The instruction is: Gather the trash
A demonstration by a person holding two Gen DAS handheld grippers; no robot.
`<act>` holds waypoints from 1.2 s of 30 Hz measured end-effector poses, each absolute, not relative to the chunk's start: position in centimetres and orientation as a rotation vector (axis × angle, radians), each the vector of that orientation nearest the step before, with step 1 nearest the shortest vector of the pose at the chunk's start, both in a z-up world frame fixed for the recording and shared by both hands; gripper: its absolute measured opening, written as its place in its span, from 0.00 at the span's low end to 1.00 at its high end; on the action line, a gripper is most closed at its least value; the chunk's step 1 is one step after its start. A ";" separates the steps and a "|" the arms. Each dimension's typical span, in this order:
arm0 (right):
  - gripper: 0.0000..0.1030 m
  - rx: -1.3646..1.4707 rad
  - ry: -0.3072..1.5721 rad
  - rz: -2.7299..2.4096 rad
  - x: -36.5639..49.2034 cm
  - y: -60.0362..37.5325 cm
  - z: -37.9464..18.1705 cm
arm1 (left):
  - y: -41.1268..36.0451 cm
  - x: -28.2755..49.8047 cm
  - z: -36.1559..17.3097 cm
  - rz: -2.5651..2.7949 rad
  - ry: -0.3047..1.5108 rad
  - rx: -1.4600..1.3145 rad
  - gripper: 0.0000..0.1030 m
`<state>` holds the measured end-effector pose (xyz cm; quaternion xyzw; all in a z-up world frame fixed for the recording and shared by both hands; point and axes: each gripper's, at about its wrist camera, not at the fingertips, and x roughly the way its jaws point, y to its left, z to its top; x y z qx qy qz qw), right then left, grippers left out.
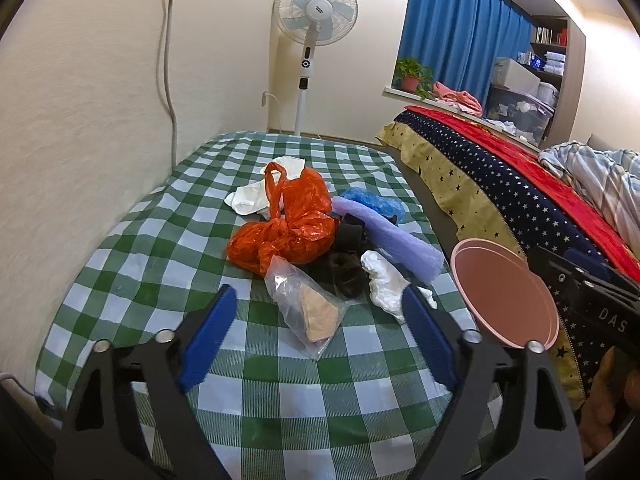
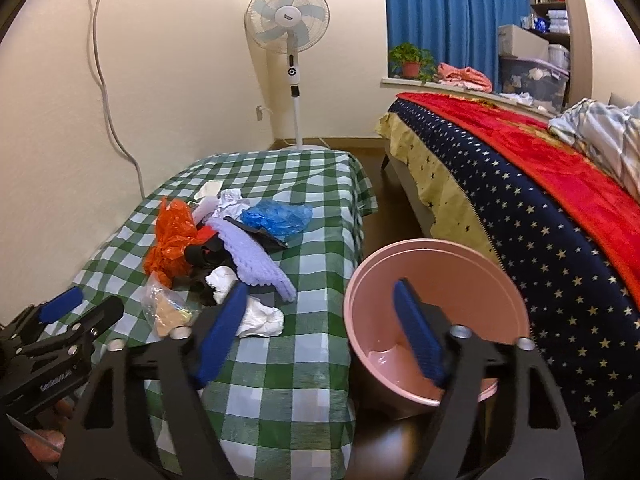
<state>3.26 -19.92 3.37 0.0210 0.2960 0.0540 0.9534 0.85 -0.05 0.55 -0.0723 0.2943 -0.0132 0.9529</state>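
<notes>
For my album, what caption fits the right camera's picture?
Open right tool between trash pile and pink bucket.

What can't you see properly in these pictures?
- Inside the orange bag: tied and crumpled, contents hidden in both views.
- Dark items in the pile: partly buried under the purple foam roll, left wrist view.
- Under the pink bin: its base is hidden by its own wall and the right gripper, right wrist view.
- Shelf items: too small, both views.
</notes>
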 end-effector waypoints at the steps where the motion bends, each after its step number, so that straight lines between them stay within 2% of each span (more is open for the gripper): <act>1: 0.61 0.047 0.603 0.121 3.3 -19.9 3.3 | 0.1 0.9 0.5 -0.027 0.599 -0.154 0.72; 6: 0.58 0.063 0.607 0.175 4.0 -19.1 3.0 | 0.9 1.8 0.1 -0.021 0.613 -0.181 0.61; 10: 0.58 0.071 0.619 0.201 5.1 -18.4 2.5 | 1.3 2.8 -0.4 -0.015 0.633 -0.199 0.60; 17: 0.58 0.075 0.660 0.224 7.4 -17.7 1.2 | 2.0 5.0 -1.7 -0.015 0.680 -0.224 0.50; 25: 0.58 0.077 0.714 0.264 10.5 -16.6 -0.5 | 2.2 7.2 -3.5 -0.023 0.744 -0.238 0.50; 31: 0.58 0.063 0.761 0.290 12.5 -15.3 -1.6 | 2.4 8.5 -4.6 -0.036 0.789 -0.251 0.41; 33: 0.50 0.058 0.783 0.296 12.9 -15.1 -2.0 | 2.3 8.8 -5.0 -0.044 0.803 -0.256 0.37; 36: 0.28 0.045 0.804 0.306 13.4 -14.7 -2.4 | 2.3 9.2 -5.3 -0.059 0.819 -0.269 0.30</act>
